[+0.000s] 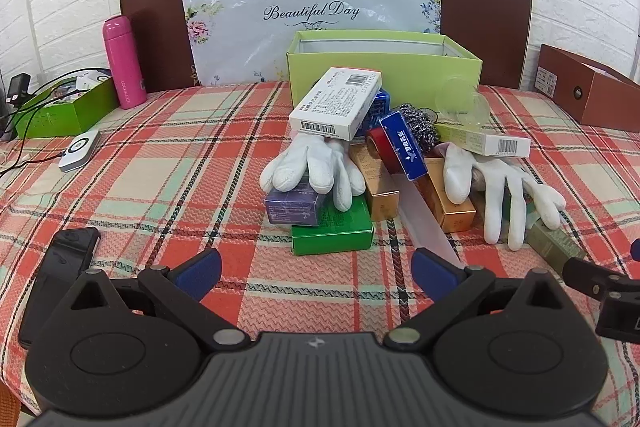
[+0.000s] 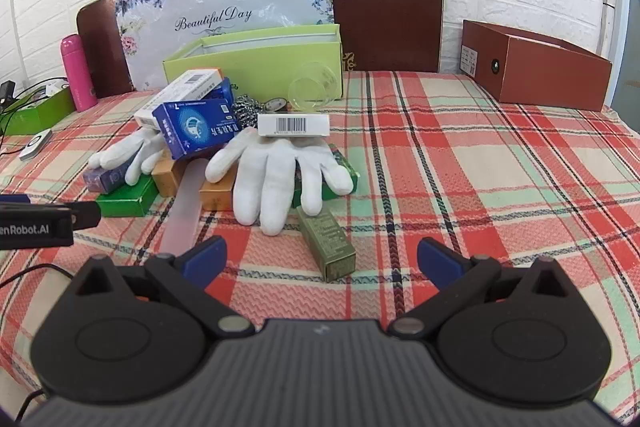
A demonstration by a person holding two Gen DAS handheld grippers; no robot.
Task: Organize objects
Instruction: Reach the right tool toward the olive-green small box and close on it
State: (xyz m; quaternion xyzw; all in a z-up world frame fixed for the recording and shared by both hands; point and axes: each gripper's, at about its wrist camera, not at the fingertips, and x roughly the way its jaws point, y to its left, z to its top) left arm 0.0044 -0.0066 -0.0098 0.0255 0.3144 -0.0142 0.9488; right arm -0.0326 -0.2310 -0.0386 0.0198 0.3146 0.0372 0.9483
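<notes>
Two tools show, one per view: the left tool [image 1: 316, 273] and the right tool [image 2: 322, 261], each with its blue-padded fingers spread wide and nothing between them, low in the frame over the red, green and cream plaid cloth on the counter [image 1: 160, 163].

The pile to be organised sits mid-frame, in front of one open lime-green cardboard box [image 1: 384, 65]. Two white fabric gloves lie on it: the left white glove [image 1: 316, 167] drapes over one purple small carton [image 1: 294, 205] and one bright green flat carton [image 1: 332, 231]; the right white glove [image 2: 276, 171] spreads its fingers toward the camera. There are two gold-orange cartons [image 1: 378, 183] [image 1: 450, 205], one large white barcoded medicine box [image 1: 338, 103] propped on top, one blue mask carton [image 2: 196, 127], one slim white barcoded box [image 2: 293, 124], one steel wool scrubber [image 1: 418, 125], one clear plastic cup [image 2: 314, 89] and one frosted translucent strip [image 1: 426, 219]. One olive-green upright-format carton [image 2: 326, 243] lies on its side, just beyond the right tool.

Only the left wrist view shows a red tape roll [image 1: 380, 147] and, at lower left, a black phone-like slab [image 1: 60, 267]. Only the right wrist view shows the olive carton whole and the open top of the brown shoebox [image 2: 536, 67] at upper right. Both show one pink flask [image 1: 120, 63] at upper left.
</notes>
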